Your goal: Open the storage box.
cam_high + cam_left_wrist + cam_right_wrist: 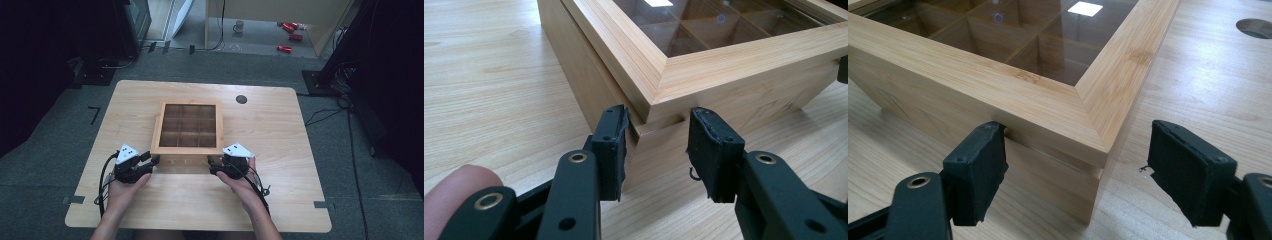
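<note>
A square wooden box (186,149) with a glass lid over nine compartments sits mid-table. My left gripper (154,160) is at the box's front left corner, open. In the left gripper view the open left gripper (656,125) straddles that corner of the box (734,55), just below the overhanging lid. At the front right corner, my right gripper (210,162) is open too. In the right gripper view the right gripper (1078,145) has its jaws wide to either side of the box (1013,85) corner, one pad (975,170) against the front wall.
A round cable hole (241,99) lies in the tabletop behind the box at the right. The wooden table (280,170) has bare surface to either side of the box. On the floor beyond stand a mug (239,26) and red objects (290,27).
</note>
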`<state>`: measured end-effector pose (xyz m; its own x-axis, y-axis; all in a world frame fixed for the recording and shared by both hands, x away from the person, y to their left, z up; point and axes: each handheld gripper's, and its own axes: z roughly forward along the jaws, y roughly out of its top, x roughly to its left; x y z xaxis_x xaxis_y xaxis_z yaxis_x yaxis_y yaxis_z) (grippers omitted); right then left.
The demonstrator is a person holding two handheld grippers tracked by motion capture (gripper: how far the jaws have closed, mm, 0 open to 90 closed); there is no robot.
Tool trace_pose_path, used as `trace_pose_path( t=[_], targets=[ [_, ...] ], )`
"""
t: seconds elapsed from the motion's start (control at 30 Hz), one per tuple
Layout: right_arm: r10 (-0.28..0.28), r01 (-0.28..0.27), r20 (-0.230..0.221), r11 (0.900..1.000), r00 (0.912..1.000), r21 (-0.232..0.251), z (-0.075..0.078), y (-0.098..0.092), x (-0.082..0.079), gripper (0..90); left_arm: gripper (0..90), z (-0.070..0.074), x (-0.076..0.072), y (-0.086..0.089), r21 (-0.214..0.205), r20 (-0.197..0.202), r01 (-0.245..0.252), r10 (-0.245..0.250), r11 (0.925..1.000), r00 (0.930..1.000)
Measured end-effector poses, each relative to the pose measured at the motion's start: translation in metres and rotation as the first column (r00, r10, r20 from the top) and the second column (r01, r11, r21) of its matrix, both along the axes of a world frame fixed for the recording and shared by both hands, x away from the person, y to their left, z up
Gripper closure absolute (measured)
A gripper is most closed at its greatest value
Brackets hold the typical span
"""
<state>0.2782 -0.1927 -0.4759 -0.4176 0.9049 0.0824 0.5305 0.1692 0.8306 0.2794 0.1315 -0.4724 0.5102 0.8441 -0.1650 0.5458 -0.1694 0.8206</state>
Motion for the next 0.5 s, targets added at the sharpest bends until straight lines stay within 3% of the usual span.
trace_pose_path(
  t=[0.5],
  targets=[
    [-0.013, 0.014, 0.016, 0.9995, 0.9998, -0.027, 0.0047, 0.0034, -0.0018, 23.6, 59.1, -0.0007, 0.0000, 0.0029, -0.021, 0.002, -0.014, 0.014, 0.9997, 0.9999]
  ],
)
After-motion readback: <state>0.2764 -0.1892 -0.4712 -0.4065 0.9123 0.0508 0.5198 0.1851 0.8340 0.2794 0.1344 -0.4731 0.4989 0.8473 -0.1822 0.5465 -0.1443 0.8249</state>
